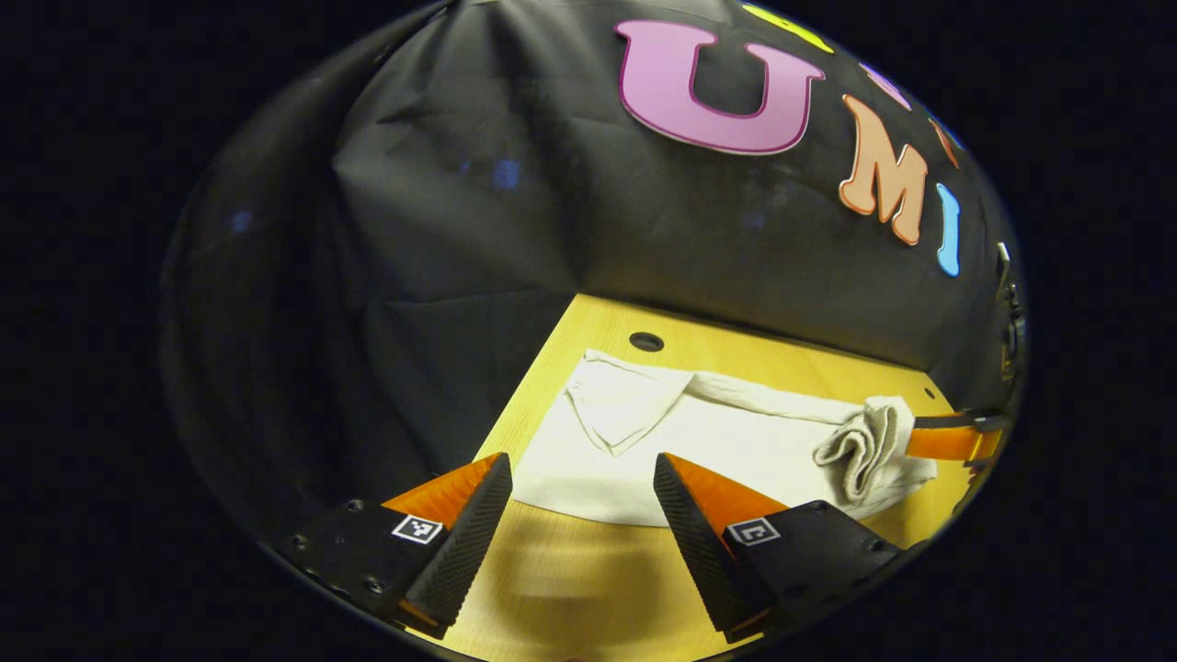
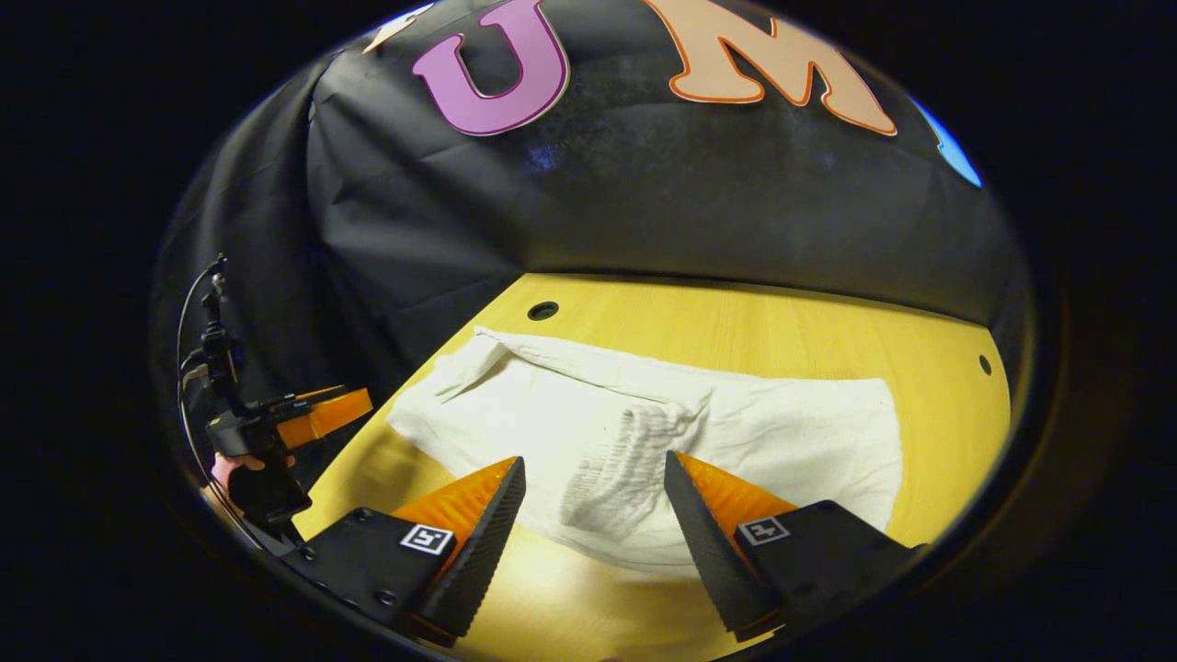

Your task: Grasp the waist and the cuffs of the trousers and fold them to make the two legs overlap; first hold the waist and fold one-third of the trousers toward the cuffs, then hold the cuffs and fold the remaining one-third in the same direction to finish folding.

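With both the left gripper (image 1: pixel 582 515) and right gripper (image 2: pixel 593 515) hovering wide apart and holding nothing, the trousers (image 2: pixel 736 432) are lying flat just beyond the fingertips, so each should probably be closing squarely over an edge.

One pair of white trousers (image 2: pixel 754 441) is lying on one yellow wooden table (image 2: pixel 736 322). Two grippers are showing, the left gripper (image 1: pixel 582 496) and the right gripper (image 2: pixel 595 501), each bearing two fingers. Two round holes, one (image 2: pixel 542 311) and another (image 2: pixel 985 364), are sitting in the tabletop.
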